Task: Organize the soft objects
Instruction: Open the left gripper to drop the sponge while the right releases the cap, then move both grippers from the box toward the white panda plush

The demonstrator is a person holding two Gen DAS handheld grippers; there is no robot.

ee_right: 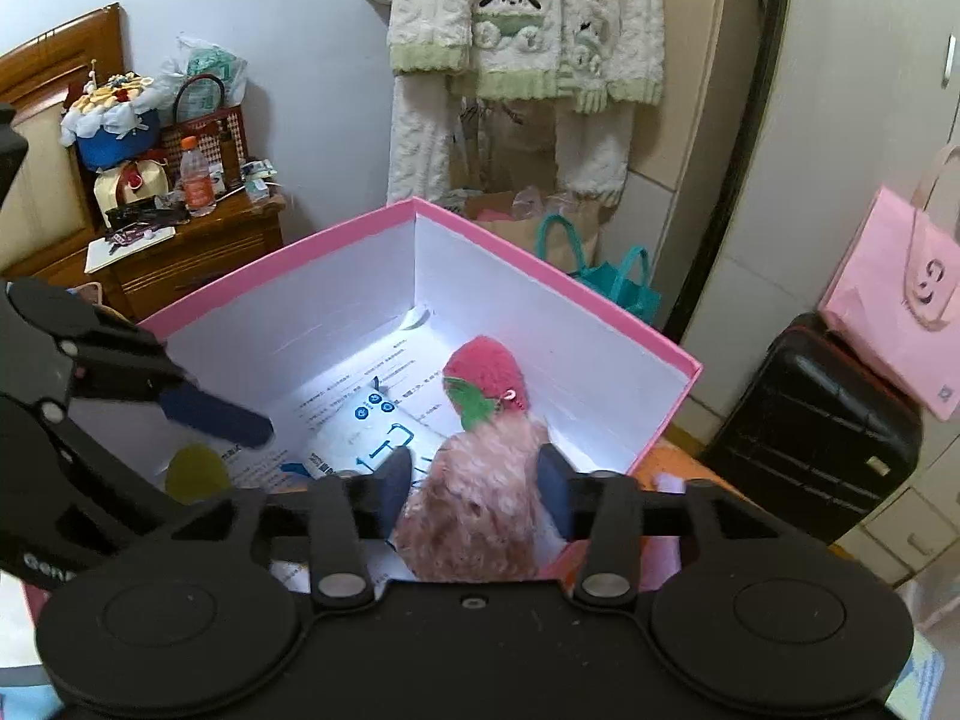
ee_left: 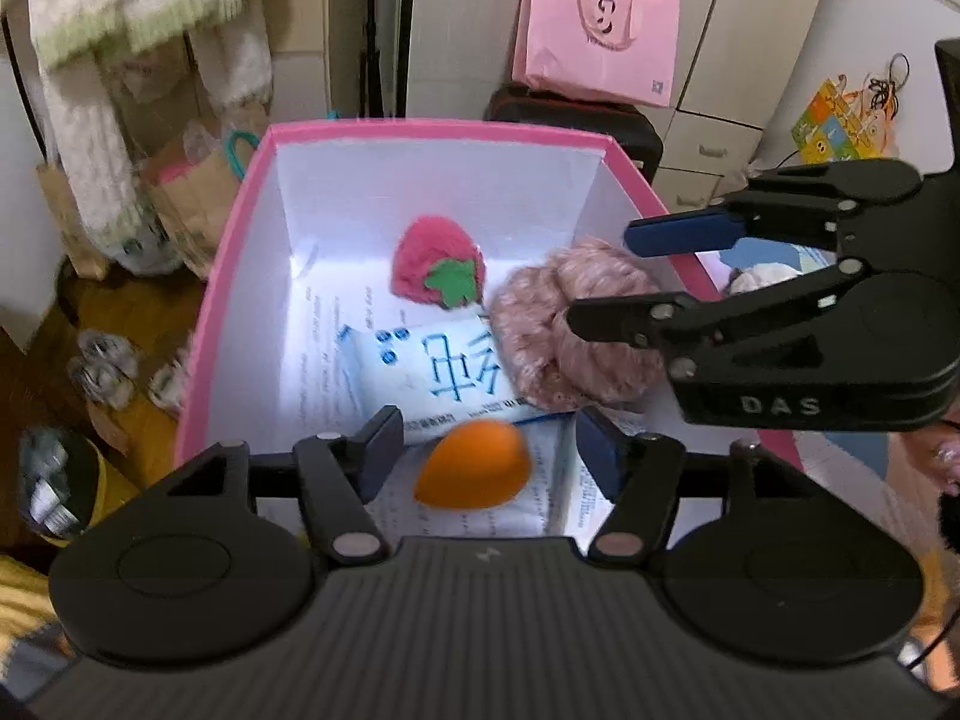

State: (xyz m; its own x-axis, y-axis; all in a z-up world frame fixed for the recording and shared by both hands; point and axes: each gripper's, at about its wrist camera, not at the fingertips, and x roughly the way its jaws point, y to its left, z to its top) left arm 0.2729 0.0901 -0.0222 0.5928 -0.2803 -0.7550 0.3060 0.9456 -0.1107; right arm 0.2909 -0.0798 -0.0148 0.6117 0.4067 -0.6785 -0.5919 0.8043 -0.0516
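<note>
Both my claws, left gripper (ee_left: 489, 450) and right gripper (ee_right: 477, 480), stand half-open and empty over the pink box (ee_left: 414, 126); orange sponge (ee_left: 474, 471), fuzzy scrunchie (ee_left: 576, 324), strawberry plush (ee_left: 438, 267) lie inside, sorting nearly complete.

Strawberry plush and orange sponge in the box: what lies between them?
In the left wrist view, the white tissue pack lies between the strawberry plush and the orange sponge, on printed paper.

orange sponge (ee_left: 474, 471) | pink fluffy ball (ee_left: 576, 324) | strawberry plush (ee_left: 438, 267) | inside pink box (ee_left: 420, 127)
</note>
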